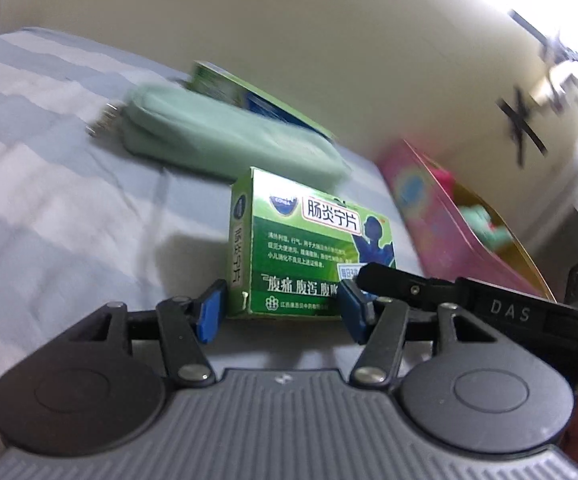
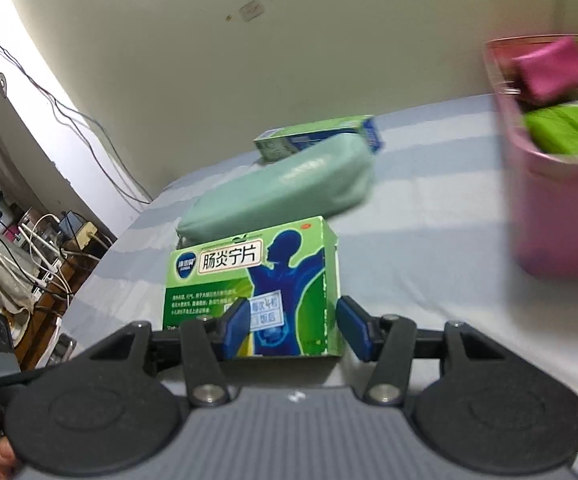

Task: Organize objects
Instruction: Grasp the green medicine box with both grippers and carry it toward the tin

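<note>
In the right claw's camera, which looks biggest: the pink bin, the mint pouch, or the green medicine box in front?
1. Pink bin, though cut off and close.
2-3. Mint pouch and green medicine box: similar; the box is nearer, so unsure.

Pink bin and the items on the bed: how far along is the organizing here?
Partly done. The pink bin already holds a magenta pouch and green packs. In hand: the green medicine box stands on the striped bed sheet, bracketed by both the left gripper and right gripper, both open. Left: the mint pouch and a second green box behind it.
</note>
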Available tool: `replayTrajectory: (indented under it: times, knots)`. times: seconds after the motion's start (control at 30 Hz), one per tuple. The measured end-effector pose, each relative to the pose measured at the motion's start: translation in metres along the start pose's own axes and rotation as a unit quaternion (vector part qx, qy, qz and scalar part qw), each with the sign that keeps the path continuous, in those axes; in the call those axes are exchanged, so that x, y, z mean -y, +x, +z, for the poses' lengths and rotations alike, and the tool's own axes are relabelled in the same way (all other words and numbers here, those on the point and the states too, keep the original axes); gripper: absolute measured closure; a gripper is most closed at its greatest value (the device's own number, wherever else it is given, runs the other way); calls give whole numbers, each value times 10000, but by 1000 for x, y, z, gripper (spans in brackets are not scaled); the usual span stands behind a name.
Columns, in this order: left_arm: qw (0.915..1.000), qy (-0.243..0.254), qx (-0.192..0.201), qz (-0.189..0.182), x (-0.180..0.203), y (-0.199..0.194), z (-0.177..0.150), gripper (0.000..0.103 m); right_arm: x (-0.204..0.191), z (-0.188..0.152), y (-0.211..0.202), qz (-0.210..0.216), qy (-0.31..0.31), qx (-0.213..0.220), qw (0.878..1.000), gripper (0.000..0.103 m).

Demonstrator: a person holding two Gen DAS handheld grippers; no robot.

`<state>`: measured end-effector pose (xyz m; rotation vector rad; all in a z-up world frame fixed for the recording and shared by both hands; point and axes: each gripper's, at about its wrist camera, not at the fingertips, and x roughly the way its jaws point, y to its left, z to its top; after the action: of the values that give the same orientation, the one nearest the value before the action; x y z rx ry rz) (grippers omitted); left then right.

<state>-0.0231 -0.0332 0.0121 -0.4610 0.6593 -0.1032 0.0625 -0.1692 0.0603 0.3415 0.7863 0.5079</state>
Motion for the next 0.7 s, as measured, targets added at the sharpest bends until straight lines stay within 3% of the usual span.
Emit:
replayTrajectory:
  times: [0.13,0.27,0.47,0.7]
  knots:
    - [9980,507,-300,-223,25,-2,-13,38,14,-20,-39,-314,12,281,9991,50]
    - [9914,936,-718,-564,57,21,-16,38,36,-37,-81,-681,111,528,9962,50]
    - [9740,1618,-1243,-986,121,45,-36,38,83,-65,-137,-1110,646,1021,9864,50]
    - [9474,2339,-1673,-1403,196,56,-71,38,138,-96,-198,-1539,1221,1566,9679,50]
